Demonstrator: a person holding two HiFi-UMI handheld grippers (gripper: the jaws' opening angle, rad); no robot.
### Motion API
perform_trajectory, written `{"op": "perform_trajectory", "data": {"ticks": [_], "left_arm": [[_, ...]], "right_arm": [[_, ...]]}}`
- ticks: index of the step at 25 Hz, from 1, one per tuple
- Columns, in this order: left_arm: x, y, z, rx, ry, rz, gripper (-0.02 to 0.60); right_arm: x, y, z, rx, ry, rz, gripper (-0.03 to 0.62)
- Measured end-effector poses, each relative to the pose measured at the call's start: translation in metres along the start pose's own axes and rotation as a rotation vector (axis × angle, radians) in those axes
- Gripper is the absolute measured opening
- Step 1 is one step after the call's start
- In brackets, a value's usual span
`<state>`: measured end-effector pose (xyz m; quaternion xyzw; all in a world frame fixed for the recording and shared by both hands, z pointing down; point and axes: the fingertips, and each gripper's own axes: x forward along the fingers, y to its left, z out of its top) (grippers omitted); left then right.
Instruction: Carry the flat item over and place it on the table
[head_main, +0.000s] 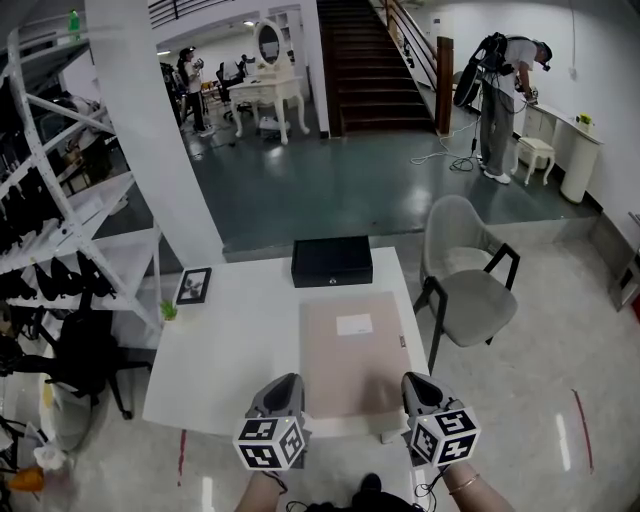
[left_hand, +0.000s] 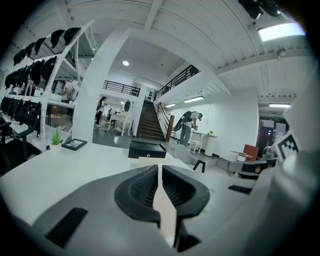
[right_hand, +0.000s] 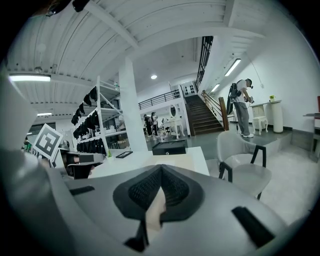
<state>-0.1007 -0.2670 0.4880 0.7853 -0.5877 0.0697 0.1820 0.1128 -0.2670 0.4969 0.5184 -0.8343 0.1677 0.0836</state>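
Head view: the folder (head_main: 352, 355) is seen lying on the table (head_main: 240, 340) before the black box (head_main: 332, 262). Its near edge is pinched tight by the left gripper (head_main: 287, 388) and right gripper (head_main: 418, 388). Only release is judged left.

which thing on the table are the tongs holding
The beige flat folder: left tongs and right tongs are shut on its near edge. The black box and picture frame sit farther back, untouched.

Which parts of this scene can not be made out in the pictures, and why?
- Near edge of the flat item: head view, covered by the left tool and the right tool.
- Print on its white label: head view, too small.
- Image in the picture frame: head view, too small.
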Motion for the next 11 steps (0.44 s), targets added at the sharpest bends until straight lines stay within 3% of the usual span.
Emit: {"op": "perform_trajectory", "data": {"ticks": [11], "left_arm": [[0.0040, -0.0082, -0.0066, 0.009, 0.019, 0.020, 0.029]], "right_arm": [[0.0005, -0.0093, -0.0043, -0.010, 0.015, 0.000, -0.002]]}}
